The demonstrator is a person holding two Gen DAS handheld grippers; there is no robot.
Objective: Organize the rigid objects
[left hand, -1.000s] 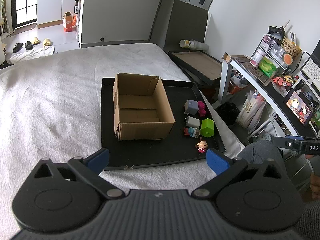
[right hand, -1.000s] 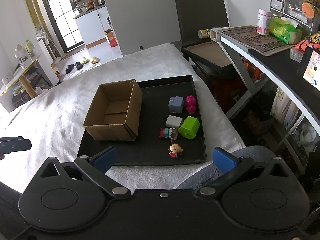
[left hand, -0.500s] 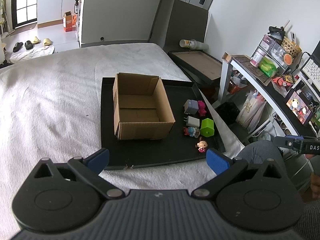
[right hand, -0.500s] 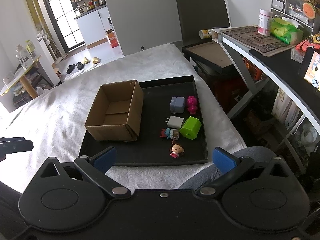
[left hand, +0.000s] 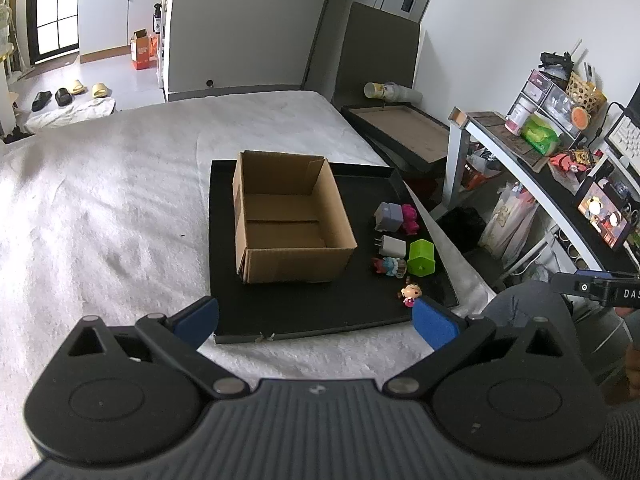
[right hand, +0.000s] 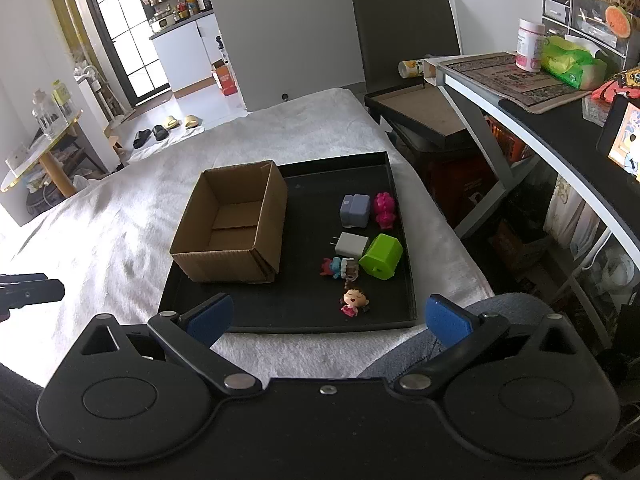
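An empty open cardboard box (left hand: 288, 216) (right hand: 234, 224) stands on a black tray (left hand: 304, 312) (right hand: 304, 312). To its right lie a grey-purple block (right hand: 355, 210), a pink figure (right hand: 385, 209), a white charger (right hand: 351, 245), a green block (right hand: 381, 256), a small blue-and-red figure (right hand: 338, 268) and a small doll (right hand: 354, 301). My left gripper (left hand: 316, 320) is open and empty, near the tray's front edge. My right gripper (right hand: 326, 318) is open and empty, also short of the tray's front edge.
The tray lies on a white blanket (left hand: 100, 216) over a bed. A desk (right hand: 540, 120) with clutter stands to the right, with another tray (right hand: 416, 116) and a dark chair back (right hand: 404, 32) behind. My knee (right hand: 508, 308) is at the bed's near right corner.
The right wrist view has shifted slightly; the tray objects sit a little further right in it. The left gripper has not visibly moved.
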